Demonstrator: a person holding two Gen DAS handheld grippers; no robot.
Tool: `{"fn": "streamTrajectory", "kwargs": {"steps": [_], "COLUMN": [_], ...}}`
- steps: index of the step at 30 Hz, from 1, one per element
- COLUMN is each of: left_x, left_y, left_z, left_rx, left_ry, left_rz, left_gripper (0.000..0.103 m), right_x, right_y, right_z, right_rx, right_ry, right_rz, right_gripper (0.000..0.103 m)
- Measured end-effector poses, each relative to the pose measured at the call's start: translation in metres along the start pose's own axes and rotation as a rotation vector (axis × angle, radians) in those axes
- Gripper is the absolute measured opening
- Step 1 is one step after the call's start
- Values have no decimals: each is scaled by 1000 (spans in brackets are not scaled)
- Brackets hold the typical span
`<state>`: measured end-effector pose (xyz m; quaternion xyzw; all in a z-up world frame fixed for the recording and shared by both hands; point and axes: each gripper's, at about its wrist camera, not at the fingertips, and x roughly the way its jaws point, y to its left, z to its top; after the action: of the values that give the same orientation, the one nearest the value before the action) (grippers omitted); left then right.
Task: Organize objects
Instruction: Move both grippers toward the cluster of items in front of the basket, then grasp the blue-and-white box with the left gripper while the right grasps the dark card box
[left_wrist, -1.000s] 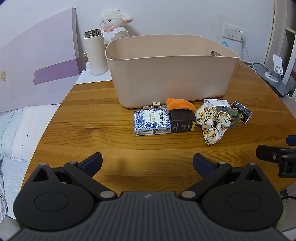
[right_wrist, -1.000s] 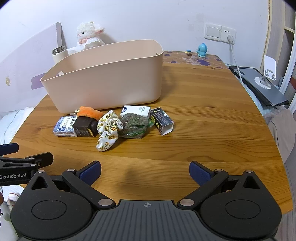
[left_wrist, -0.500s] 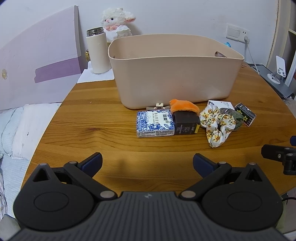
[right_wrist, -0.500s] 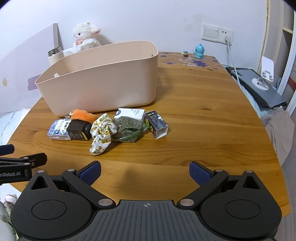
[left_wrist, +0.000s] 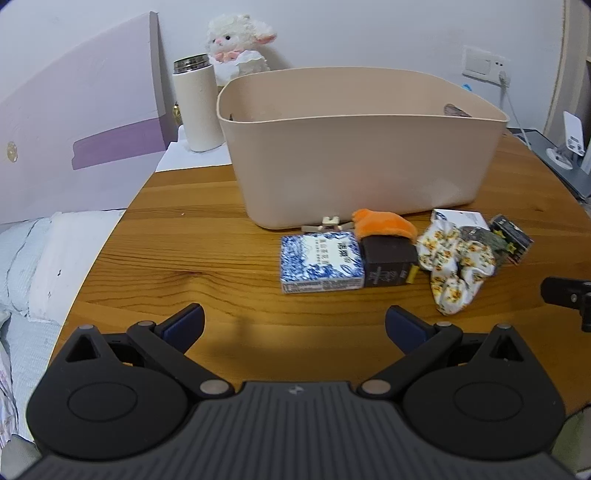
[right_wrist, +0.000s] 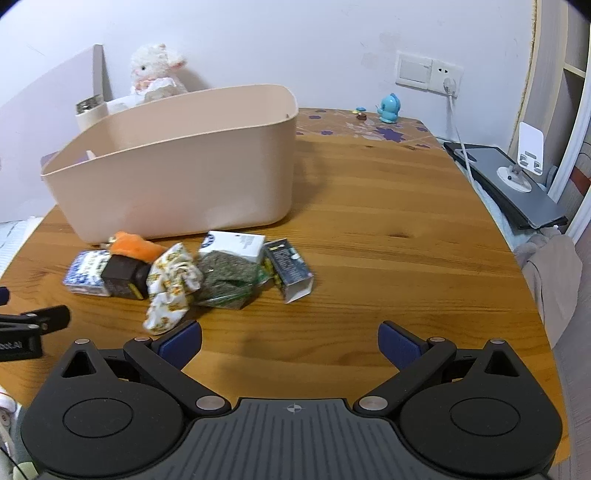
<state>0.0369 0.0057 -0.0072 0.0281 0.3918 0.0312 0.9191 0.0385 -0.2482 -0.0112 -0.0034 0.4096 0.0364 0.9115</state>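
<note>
A beige plastic bin (left_wrist: 354, 155) stands on the round wooden table (left_wrist: 192, 251); it also shows in the right wrist view (right_wrist: 177, 177). In front of it lie a blue-and-white box (left_wrist: 320, 263), a dark brown box (left_wrist: 388, 266), an orange plush piece (left_wrist: 384, 223), a floral scrunchie (left_wrist: 456, 264), a green packet (right_wrist: 225, 278), a white box (right_wrist: 236, 242) and a small dark carton (right_wrist: 290, 269). My left gripper (left_wrist: 294, 325) is open and empty, short of the blue-and-white box. My right gripper (right_wrist: 290, 341) is open and empty, short of the green packet.
A white thermos (left_wrist: 197, 105) and a plush lamb (left_wrist: 238, 40) stand behind the bin. A purple board (left_wrist: 77, 125) leans at the left by a bed. A blue figurine (right_wrist: 388, 108), a wall socket with cable and a grey stand (right_wrist: 517, 181) are at the right.
Both grippers have moved forward toward the row of objects, which now looks closer. Both stay open. The objects have not moved.
</note>
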Motion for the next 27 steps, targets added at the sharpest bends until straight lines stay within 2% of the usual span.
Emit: {"fn": "streamTrajectory", "kwargs": {"steps": [5, 14, 21, 24, 27], "left_x": [17, 46, 58, 64, 72], "left_y": [5, 0, -4, -8, -8], "left_z": [6, 10, 15, 18, 18], "left_rx": [-9, 4, -18, -13, -14], "left_ry": [5, 30, 15, 5, 15], "left_rz": [30, 29, 2, 2, 7], "left_gripper": [103, 103, 103, 103, 103], "right_x": [17, 56, 74, 79, 81], "right_y": [-10, -23, -19, -17, -16], "right_z": [6, 15, 23, 28, 31], "right_rx": [-3, -62, -112, -114, -107], "right_ry": [12, 45, 38, 26, 14], "right_rz": [-37, -89, -45, -13, 20], "right_gripper": [103, 101, 94, 88, 72]}}
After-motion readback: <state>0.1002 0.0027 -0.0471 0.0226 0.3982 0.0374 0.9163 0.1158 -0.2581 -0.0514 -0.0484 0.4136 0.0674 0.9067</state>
